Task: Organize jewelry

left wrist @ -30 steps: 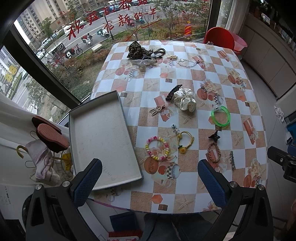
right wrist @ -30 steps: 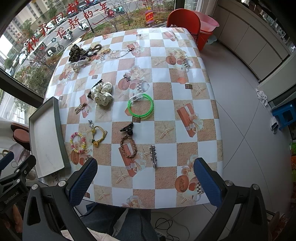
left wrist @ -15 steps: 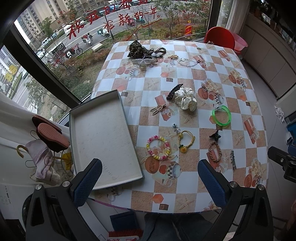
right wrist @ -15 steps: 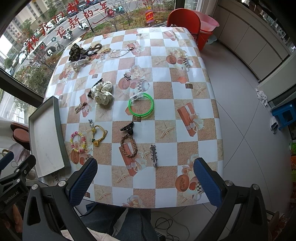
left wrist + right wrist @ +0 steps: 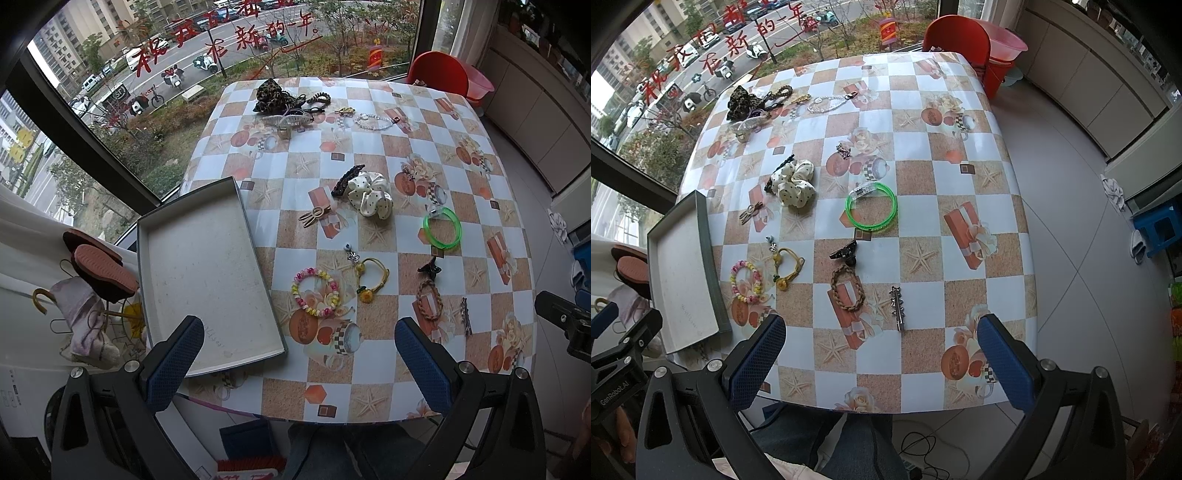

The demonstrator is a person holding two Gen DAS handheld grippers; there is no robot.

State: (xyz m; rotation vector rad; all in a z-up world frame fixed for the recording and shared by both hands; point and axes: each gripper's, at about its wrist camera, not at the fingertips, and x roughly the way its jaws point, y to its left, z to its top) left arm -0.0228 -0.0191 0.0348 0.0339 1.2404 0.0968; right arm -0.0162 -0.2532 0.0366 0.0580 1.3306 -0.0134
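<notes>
A shallow grey tray (image 5: 199, 266) (image 5: 683, 273) lies bare at the table's left edge. Jewelry is scattered over the checked tablecloth: a pastel bead bracelet (image 5: 316, 288) (image 5: 746, 281), a yellow cord bracelet (image 5: 371, 278) (image 5: 786, 267), a brown braided bracelet (image 5: 429, 300) (image 5: 847, 288), a green bangle (image 5: 442, 229) (image 5: 871, 206), a white dotted scrunchie (image 5: 371, 194) (image 5: 794, 182), a black claw clip (image 5: 846, 253) and a silver hair clip (image 5: 897, 308). My left gripper (image 5: 295, 365) and right gripper (image 5: 881, 360) hover open above the table's near edge, holding nothing.
At the far end lie a leopard scrunchie (image 5: 271, 96), dark hair ties and a silver chain (image 5: 375, 122). A red chair (image 5: 960, 40) stands behind the table. Slippers and a rack (image 5: 99, 269) sit left of the tray. A person's legs (image 5: 846, 439) are below.
Both views have shifted very slightly; the table items sit a touch lower in the left wrist view. Nothing was picked up or moved.
</notes>
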